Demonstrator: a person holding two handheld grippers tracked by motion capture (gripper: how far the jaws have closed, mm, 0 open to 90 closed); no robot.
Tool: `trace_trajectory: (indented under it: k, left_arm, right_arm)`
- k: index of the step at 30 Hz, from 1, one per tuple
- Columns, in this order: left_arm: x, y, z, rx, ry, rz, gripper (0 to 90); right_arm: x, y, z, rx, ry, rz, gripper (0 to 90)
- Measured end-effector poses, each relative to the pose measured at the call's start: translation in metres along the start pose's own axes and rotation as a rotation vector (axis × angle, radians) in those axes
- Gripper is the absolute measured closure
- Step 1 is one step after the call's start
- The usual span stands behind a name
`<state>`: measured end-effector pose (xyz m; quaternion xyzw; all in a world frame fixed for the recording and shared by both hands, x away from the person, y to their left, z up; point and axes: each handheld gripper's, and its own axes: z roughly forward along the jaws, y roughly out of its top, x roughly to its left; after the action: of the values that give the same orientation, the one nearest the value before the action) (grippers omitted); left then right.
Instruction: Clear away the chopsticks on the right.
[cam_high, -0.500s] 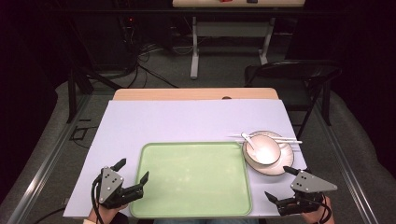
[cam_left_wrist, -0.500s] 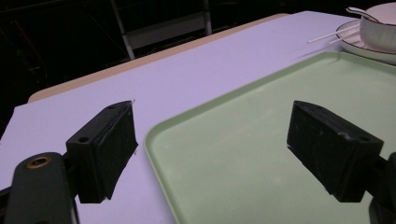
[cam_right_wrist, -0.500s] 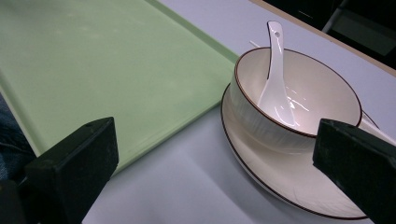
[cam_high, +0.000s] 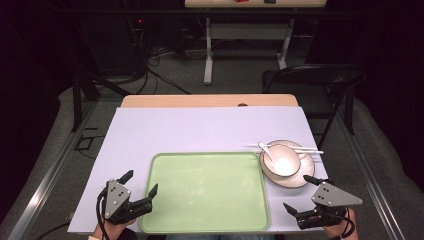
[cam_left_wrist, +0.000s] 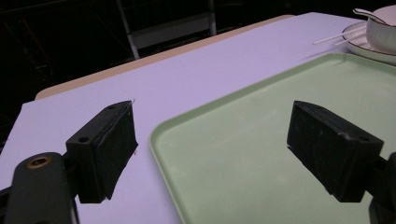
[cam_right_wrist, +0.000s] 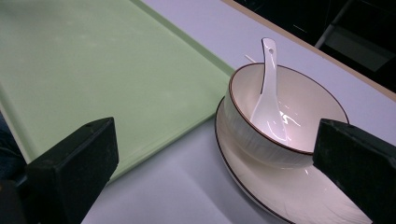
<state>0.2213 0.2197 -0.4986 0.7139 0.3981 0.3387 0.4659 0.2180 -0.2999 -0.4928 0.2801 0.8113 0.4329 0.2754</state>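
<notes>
high view: one green tray (cam_high: 205, 220) lies on the lilac sheet (cam_high: 200, 127), and just right of it stands one plate (cam_high: 295, 181) bearing one bowl (cam_high: 281, 161) with one spoon (cam_high: 266, 151) in it and two chopsticks (cam_high: 310, 150) across its far rim. the left gripper (cam_high: 141, 183) hovers over the tray's left edge, the right gripper (cam_high: 299, 193) near the plate. both stand wide open, holding nothing.

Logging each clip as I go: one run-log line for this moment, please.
left gripper: open, empty, at tray edge | right gripper: open, empty, near plate | bowl on plate, spoon in bowl | tray empty
</notes>
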Motion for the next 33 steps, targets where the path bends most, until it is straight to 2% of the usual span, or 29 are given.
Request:
trace_trajectory:
  k: [5, 8, 11, 14, 15, 25, 28, 33]
  left_arm:
    - [-0.002, 0.0, 0.001, 0.016, -0.007, 0.016, 15.5]
    - [-0.001, 0.0, 0.0, 0.01, 0.0, 0.005, 15.5]
    - [-0.001, 0.0, 0.001, 0.01, -0.003, 0.005, 15.4]
    - [-0.002, 0.001, 0.003, 0.016, -0.01, 0.01, 15.5]
    - [-0.002, 0.001, 0.003, 0.021, -0.013, 0.014, 15.5]
    - [-0.001, 0.001, 0.002, 0.015, -0.011, 0.008, 15.5]
    - [-0.002, 0.001, 0.003, 0.024, -0.018, 0.018, 15.5]
    - [-0.002, 0.002, 0.005, 0.026, -0.019, 0.016, 15.5]
  right_arm:
    - [-0.005, 0.007, -0.001, 0.027, -0.025, -0.008, 0.0]
    - [-0.011, 0.013, -0.002, 0.037, -0.032, -0.01, 0.0]
    - [-0.018, 0.018, -0.003, 0.046, -0.016, 0.012, 0.0]
    - [-0.021, 0.023, -0.005, 0.04, -0.037, -0.008, 0.0]
    - [-0.026, 0.027, -0.003, 0.06, -0.014, -0.003, 0.0]
    - [-0.046, 0.048, 0.011, 0.1, 0.004, 0.002, 0.0]
    - [-0.05, 0.051, 0.013, 0.108, 0.011, 0.004, 0.0]
    - [-0.066, 0.063, 0.014, 0.137, 0.011, 0.012, 0.0]
